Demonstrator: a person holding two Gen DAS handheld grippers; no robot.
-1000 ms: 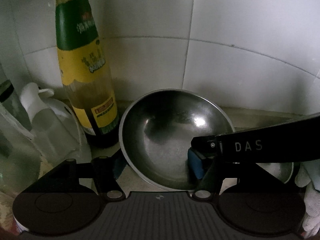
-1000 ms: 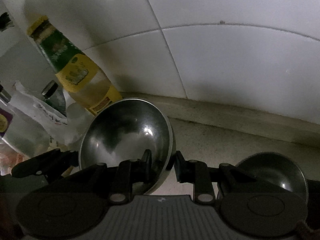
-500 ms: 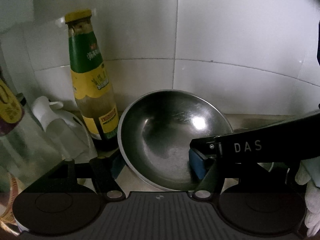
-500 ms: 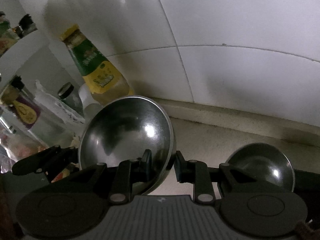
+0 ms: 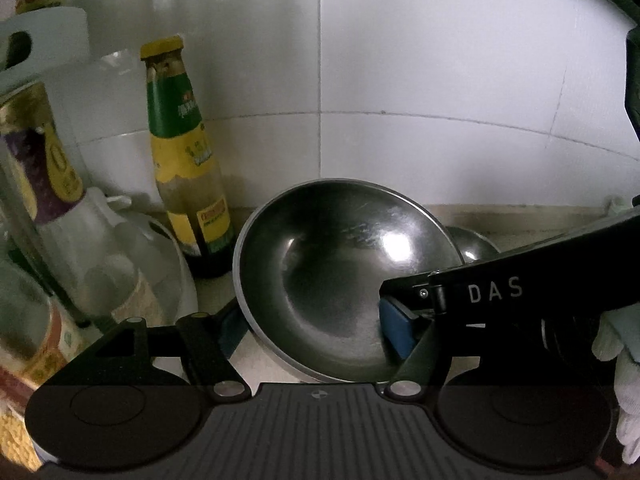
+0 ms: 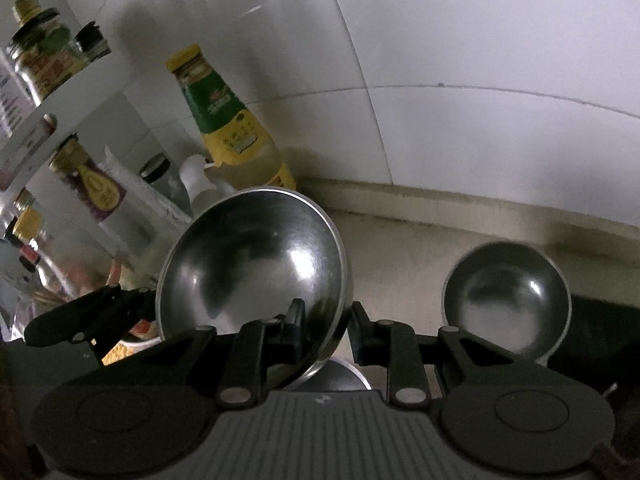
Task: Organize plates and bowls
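Nearest me, my right gripper (image 6: pixel 325 322) has its fingers pinched narrow on the rim of the big bowl (image 6: pixel 256 264), one finger inside, one outside, at the bowl's near right edge. The bowl tilts, its mouth facing back toward me, held off the bench (image 6: pixel 400 256).

My left gripper (image 5: pixel 312 316) stands about half wide; its jaws have just been opening. The same bowl (image 5: pixel 344 276) sits between its fingers, the left finger (image 5: pixel 230 326) just outside the rim. I cannot tell whether either pad presses. So I judge the right hand carries the load.

Further out and to the right of the held bowl, a small bowl (image 6: pixel 506 300) rests upright on the bench, well apart. That is the relation that matters: a move rightward, the right hand nearer.

Beyond, a sauce bottle (image 5: pixel 184 156) stands against the tiled wall (image 5: pixel 440 80), just left of the big bowl.
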